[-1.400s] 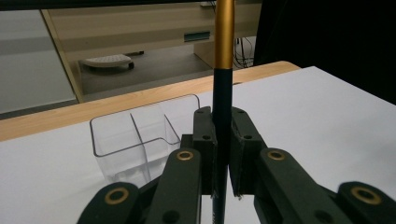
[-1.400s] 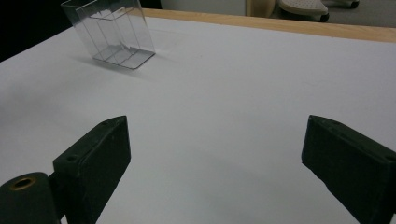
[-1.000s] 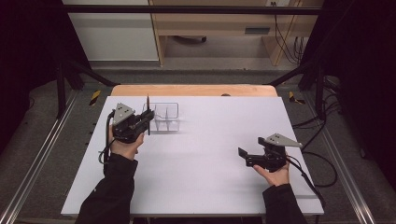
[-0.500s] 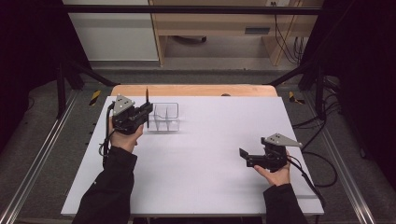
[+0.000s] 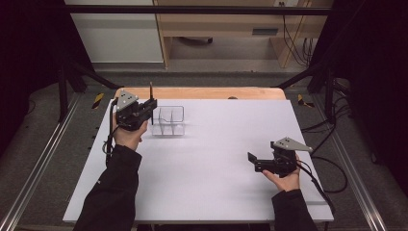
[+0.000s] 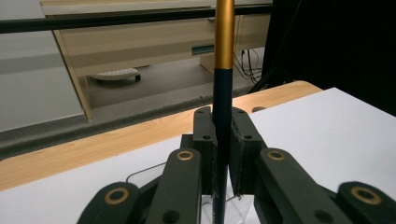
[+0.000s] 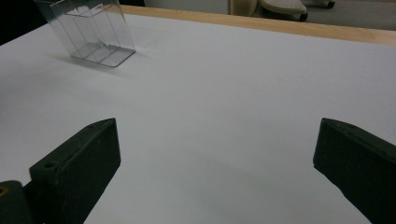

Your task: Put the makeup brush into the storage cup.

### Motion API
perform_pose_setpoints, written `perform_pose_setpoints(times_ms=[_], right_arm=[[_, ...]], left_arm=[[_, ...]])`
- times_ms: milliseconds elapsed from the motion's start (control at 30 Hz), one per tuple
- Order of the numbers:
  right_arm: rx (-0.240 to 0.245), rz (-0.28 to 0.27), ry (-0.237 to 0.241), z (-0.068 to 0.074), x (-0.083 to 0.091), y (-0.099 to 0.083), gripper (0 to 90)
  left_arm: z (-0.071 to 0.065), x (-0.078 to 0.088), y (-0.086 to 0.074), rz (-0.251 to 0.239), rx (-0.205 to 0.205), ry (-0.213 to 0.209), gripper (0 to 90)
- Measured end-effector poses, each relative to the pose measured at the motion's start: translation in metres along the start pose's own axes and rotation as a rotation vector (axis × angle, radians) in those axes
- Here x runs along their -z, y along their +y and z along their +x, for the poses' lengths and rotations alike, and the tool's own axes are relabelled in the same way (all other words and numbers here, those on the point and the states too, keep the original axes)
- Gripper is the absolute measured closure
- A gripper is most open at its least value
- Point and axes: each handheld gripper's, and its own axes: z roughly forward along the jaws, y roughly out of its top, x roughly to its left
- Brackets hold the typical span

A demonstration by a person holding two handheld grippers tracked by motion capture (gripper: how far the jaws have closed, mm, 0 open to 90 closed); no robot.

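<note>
My left gripper (image 5: 150, 108) is shut on a thin pen (image 6: 222, 102) with a dark lower body and a gold upper part, held upright. It hovers at the left edge of a clear plastic organiser box (image 5: 169, 121) with compartments on the white table. In the left gripper view (image 6: 223, 154) the jaws clamp the pen's dark shaft, with the box's clear rim (image 6: 140, 175) just below. My right gripper (image 5: 250, 162) stands open low over the table at the right, nothing between its fingers. In the right gripper view (image 7: 215, 158) the clear box (image 7: 88, 30) lies far off at the upper left.
The white board (image 5: 216, 144) covers a wooden table whose far edge (image 5: 207, 92) shows behind it. Cables (image 5: 332, 159) trail off the right side. Beyond the table stands a wooden desk frame (image 5: 226, 29) on a grey floor.
The left gripper has moved slightly away from me with the pen, staying beside the clear box. The right gripper has stayed where it was, still open.
</note>
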Motion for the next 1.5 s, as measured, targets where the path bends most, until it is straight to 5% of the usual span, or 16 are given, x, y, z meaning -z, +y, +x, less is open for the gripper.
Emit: perform_pose_setpoints(times_ms=[633,1500], right_arm=[[-0.003,-0.004,0.005,0.000,0.000,0.000,1.5],[-0.004,-0.004,0.009,0.000,-0.002,0.000,1.9]], left_arm=[[0.014,-0.027,0.002,0.031,0.011,0.032,81.8],[0.034,-0.056,-0.014,0.056,0.023,0.065,81.9]])
